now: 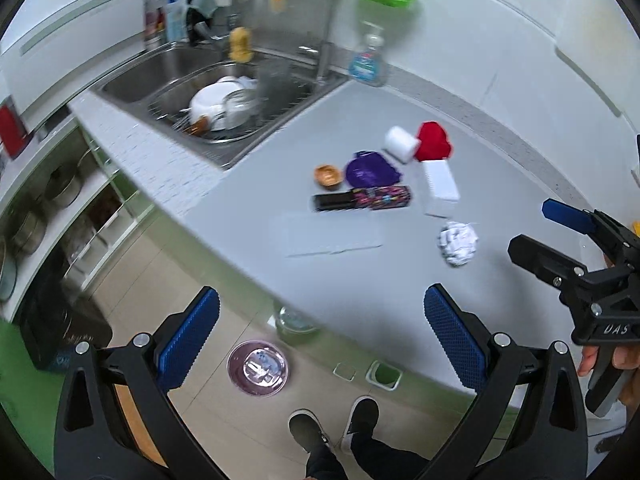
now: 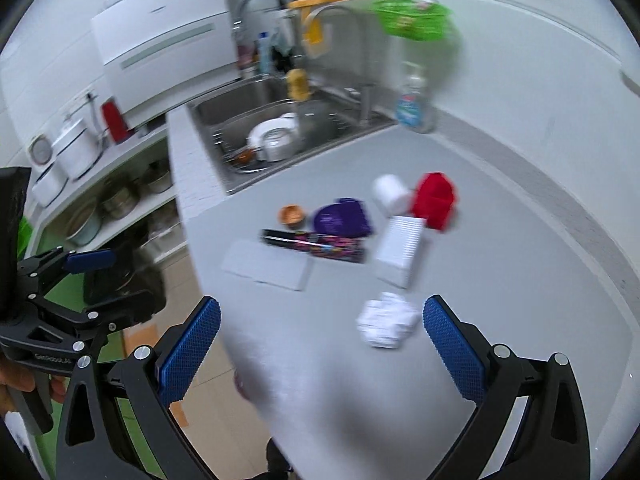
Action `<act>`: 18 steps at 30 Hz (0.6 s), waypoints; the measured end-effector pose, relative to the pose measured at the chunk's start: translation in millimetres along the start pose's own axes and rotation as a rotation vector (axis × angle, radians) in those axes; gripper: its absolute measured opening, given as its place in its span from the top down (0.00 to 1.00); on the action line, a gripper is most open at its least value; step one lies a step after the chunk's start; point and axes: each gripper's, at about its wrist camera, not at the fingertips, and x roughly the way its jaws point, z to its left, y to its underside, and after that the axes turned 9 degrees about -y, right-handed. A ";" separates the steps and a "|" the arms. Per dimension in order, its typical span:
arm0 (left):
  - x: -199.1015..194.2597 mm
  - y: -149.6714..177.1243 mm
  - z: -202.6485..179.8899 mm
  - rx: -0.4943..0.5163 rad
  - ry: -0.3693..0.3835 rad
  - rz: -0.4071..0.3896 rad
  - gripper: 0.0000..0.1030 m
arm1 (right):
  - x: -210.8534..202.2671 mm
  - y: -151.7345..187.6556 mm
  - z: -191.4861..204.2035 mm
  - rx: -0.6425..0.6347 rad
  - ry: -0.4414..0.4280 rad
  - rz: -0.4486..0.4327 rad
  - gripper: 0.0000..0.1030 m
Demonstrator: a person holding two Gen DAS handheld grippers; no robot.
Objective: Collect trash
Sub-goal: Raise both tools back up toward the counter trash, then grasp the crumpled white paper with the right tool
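On the grey counter (image 2: 500, 272) lies a crumpled white paper ball (image 2: 386, 323).

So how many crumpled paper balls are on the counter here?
1. The crumpled paper ball lies on the gray counter, nearest the right gripper, in front of the white ribbed box. No others show, though blur could hide small scraps.

We read "UAS" in pale letters on the black body of the right gripper (image 1: 560, 236). Lettering on the left gripper (image 2: 106, 280) body starts "Gen", but blurs beyond that for us.
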 end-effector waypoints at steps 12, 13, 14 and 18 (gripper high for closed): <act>39.0 -19.6 -51.4 0.077 0.008 0.056 0.03 | 18.0 5.8 -67.0 0.066 0.033 0.092 0.06; 41.2 -19.9 -53.8 0.082 0.010 0.063 0.03 | 26.2 7.4 -70.7 0.073 0.025 0.111 0.06; 42.9 -20.1 -55.9 0.086 0.008 0.068 0.03 | 31.5 8.4 -72.9 0.075 0.025 0.124 0.06; 48.7 -22.4 -59.4 0.095 0.011 0.084 0.03 | 61.2 13.1 -78.1 0.066 0.017 0.183 0.06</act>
